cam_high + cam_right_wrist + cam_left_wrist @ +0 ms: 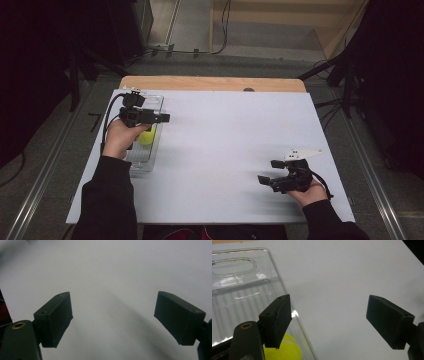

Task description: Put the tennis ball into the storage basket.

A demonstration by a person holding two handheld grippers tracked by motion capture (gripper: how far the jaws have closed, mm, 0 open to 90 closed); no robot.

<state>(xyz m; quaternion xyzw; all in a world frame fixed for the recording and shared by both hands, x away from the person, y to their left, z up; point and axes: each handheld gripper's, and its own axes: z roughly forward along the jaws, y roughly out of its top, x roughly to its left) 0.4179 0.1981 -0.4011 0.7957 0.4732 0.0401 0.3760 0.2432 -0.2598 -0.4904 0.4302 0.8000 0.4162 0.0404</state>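
A yellow-green ball (146, 137) lies in a clear plastic bin (159, 100) at the left of the white table (225, 140). My left gripper (166, 118) hovers over the bin's right wall and points right. In the left gripper view it (332, 322) is open, nothing sits between the jaws, and the ball (287, 350) shows below the left jaw inside the bin (242, 255). Near the front right of the table my right gripper (267, 171) points left. The right gripper view shows it (113, 320) open over bare white surface.
A strip of wooden tabletop (210, 82) shows beyond the white sheet, with a small dark object (248, 90) at its edge. Black stands and cables (330, 70) surround the table on the floor.
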